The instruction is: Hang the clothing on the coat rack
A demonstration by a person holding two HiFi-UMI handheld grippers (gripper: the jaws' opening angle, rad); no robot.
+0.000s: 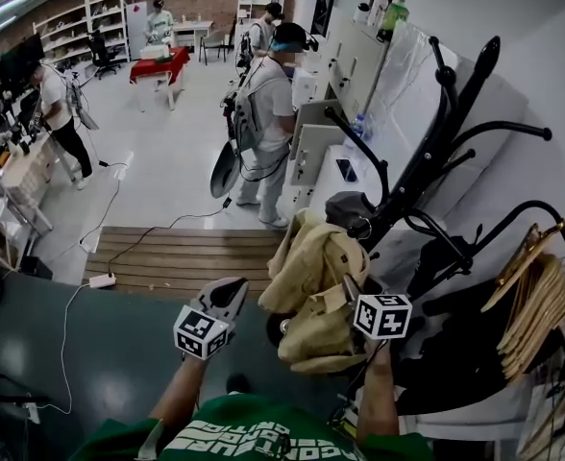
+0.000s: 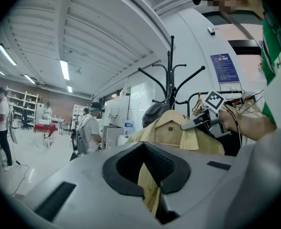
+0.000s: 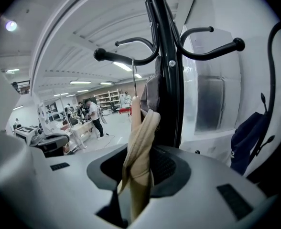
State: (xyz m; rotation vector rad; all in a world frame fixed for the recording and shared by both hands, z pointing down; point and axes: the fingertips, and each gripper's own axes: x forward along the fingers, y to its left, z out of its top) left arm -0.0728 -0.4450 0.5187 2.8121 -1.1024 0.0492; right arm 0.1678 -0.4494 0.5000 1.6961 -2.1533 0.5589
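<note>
A tan shirt [image 1: 311,277] on a hanger hangs against the black coat rack [image 1: 427,157]. In the right gripper view the hanger's wire hook [image 3: 134,78] reaches up to a rack arm [image 3: 126,57]. The shirt's collar fabric [image 3: 140,147] stands between the jaws of my right gripper [image 3: 138,175], with a dark gap beside it, so the jaws look open. My right gripper [image 1: 352,288] is at the shirt's right shoulder. My left gripper [image 1: 236,292] sits to the shirt's lower left. Its jaws [image 2: 152,175] pinch a fold of yellow-tan cloth [image 2: 147,185].
A dark cap [image 1: 348,209] hangs on the rack beside the shirt. Wooden hangers [image 1: 532,296] and a dark garment [image 1: 455,344] fill the right side. White cabinets [image 1: 355,65] stand behind the rack. A person [image 1: 268,123] stands beyond the wooden platform [image 1: 177,253].
</note>
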